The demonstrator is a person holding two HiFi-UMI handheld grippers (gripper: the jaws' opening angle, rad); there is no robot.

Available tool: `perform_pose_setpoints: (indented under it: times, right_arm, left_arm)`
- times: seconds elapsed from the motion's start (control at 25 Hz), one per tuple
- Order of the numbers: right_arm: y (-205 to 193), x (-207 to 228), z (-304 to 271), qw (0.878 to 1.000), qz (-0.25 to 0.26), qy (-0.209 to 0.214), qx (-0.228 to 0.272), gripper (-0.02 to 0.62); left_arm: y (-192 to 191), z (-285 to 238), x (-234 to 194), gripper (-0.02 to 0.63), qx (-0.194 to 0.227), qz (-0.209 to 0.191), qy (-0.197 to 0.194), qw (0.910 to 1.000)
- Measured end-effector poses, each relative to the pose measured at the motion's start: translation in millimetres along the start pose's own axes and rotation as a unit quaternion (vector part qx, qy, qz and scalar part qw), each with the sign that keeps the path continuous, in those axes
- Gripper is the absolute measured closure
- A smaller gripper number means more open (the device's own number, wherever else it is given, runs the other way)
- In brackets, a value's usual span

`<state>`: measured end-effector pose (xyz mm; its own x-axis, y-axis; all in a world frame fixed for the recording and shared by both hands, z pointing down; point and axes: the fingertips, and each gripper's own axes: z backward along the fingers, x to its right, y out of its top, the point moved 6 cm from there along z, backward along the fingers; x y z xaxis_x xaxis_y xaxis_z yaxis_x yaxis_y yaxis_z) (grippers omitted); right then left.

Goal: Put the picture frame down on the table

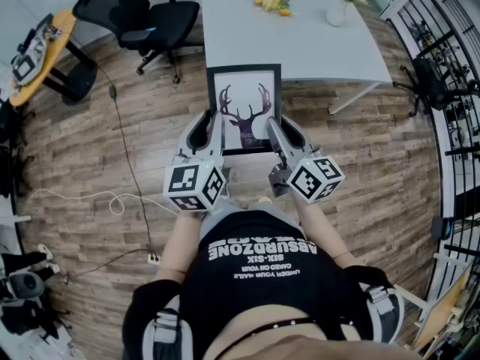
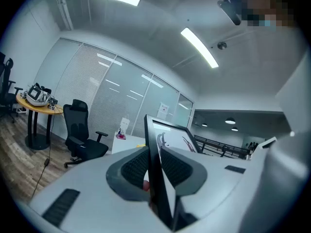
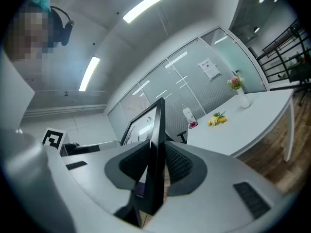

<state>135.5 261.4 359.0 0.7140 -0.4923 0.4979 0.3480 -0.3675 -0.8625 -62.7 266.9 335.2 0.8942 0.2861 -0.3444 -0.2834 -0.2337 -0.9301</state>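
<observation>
Grippers are both clamping the deer-print picture frame. The left gripper is pinching its left edge and the right gripper its right edge, with jaws closed onto the black rim. The frame is hanging in the air above the wooden floor, by the near edge of the white table, where yellow flowers are lying.

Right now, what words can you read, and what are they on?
"ABSURDZONE": black shirt, upside down.
"SIX-SIX": same shirt, smaller.
Two smaller shirt lines: too blurred.
Wall notice: too small.
Picture frame: deer only, no words.
</observation>
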Motion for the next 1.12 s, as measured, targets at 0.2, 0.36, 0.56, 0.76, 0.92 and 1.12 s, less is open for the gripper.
perform_pose_setpoints:
  times: [0.2,0.36,0.56,0.76,0.92,1.12]
  right_arm:
    - [-3,1,0,1.000,-0.002,-0.007,0.008,0.495]
    - [-10,-2,-3,1.000,0.001,-0.015,0.011,0.495]
    - [-26,-11,-14,0.999,-0.006,-0.030,0.009,0.495]
    - [-43,-18,-22,0.999,-0.015,-0.051,0.010,0.495]
    - [-66,-35,-34,0.997,-0.016,-0.070,0.008,0.494]
    - [-72,-33,-36,0.996,-0.016,-0.087,-0.006,0.492]
  left_arm:
    - [-4,-2,-2,0.531,-0.005,0.000,-0.003,1.0000]
    - [-7,-4,-10,0.531,-0.014,-0.009,-0.002,0.9999]
    - [-10,-2,-31,0.531,-0.030,-0.011,-0.020,0.9993]
    - [-14,-2,-50,0.531,-0.044,-0.016,-0.043,0.9980]
    - [-21,6,-80,0.531,-0.058,-0.013,-0.058,0.9965]
    - [-27,0,-86,0.531,-0.073,-0.003,-0.072,0.9947]
